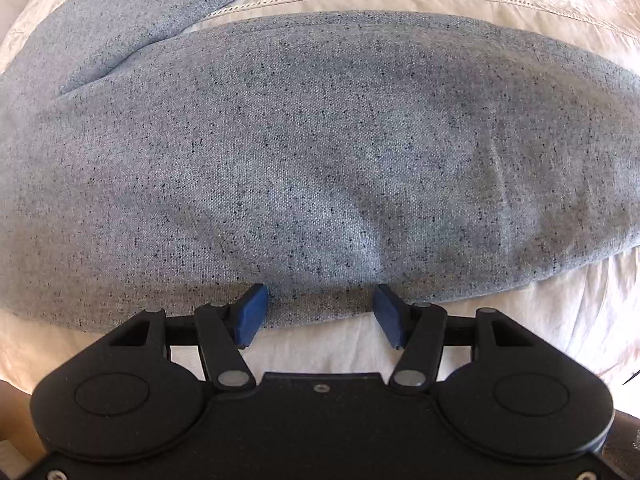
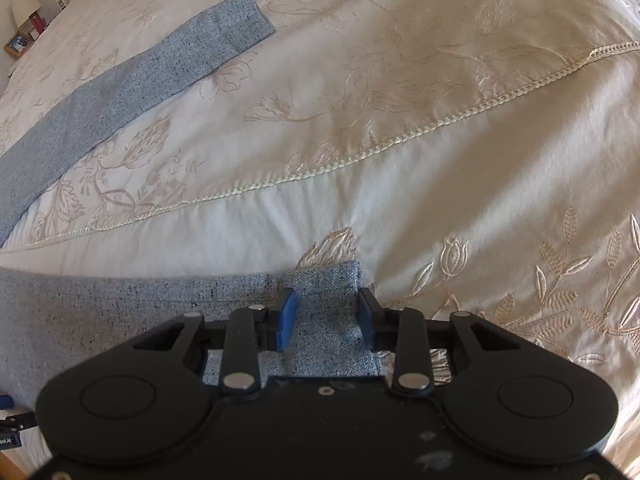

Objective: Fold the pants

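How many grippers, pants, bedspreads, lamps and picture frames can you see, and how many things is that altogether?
grippers: 2, the left gripper and the right gripper
pants: 1, blue-grey
bedspread: 1, cream
lamp: 1
picture frame: 1
Total: 6

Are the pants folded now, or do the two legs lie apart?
Spread, not folded: the far leg stretches across the bedspread, the near leg lies apart from it, bedspread showing between.
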